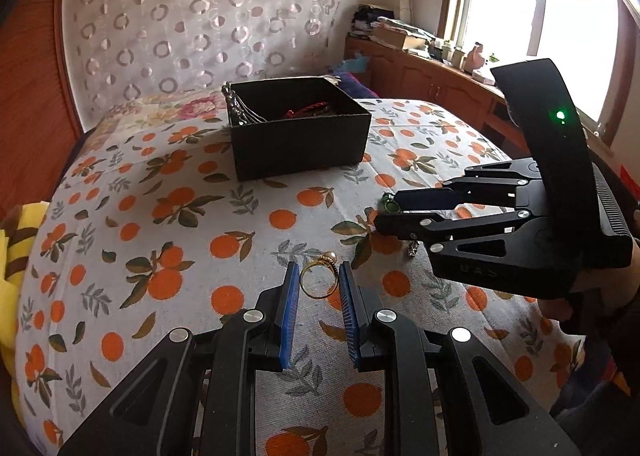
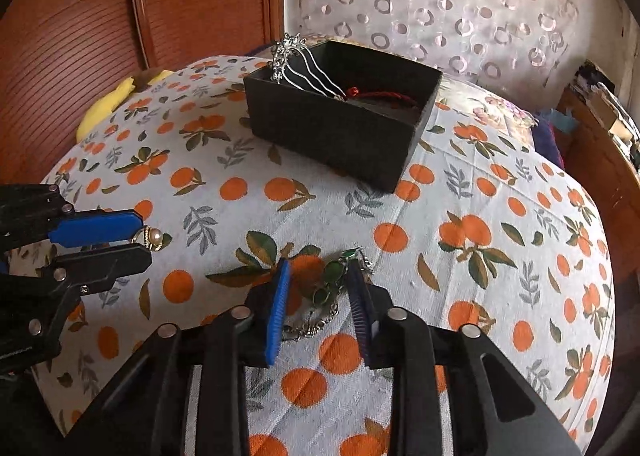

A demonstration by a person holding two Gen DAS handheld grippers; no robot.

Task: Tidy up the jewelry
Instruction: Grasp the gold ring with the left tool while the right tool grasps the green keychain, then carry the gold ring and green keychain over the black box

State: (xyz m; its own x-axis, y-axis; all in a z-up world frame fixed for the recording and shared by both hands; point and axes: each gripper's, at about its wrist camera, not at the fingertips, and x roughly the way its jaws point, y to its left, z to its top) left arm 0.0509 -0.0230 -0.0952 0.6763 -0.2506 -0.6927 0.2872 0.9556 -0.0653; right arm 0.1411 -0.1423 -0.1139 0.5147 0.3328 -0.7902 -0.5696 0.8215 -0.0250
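A gold ring with a pearl (image 1: pixel 319 276) lies on the orange-print bedsheet between the tips of my open left gripper (image 1: pixel 319 280); it also shows in the right wrist view (image 2: pixel 152 238). A green-stone bracelet on a silver chain (image 2: pixel 326 288) lies between the blue pads of my open right gripper (image 2: pixel 318 270); its green stones peek out by the right gripper in the left wrist view (image 1: pixel 389 203). A black box (image 1: pixel 298 125) stands farther back, holding a silver hair comb (image 2: pixel 296 63) and a red cord (image 2: pixel 380 95).
The bed (image 1: pixel 180 215) carries an orange-print sheet. A wooden headboard (image 2: pixel 100 15) stands to the left, a wooden cabinet with clutter (image 1: pixel 420 63) under the window. A yellow cloth (image 2: pixel 112 99) lies at the bed's edge.
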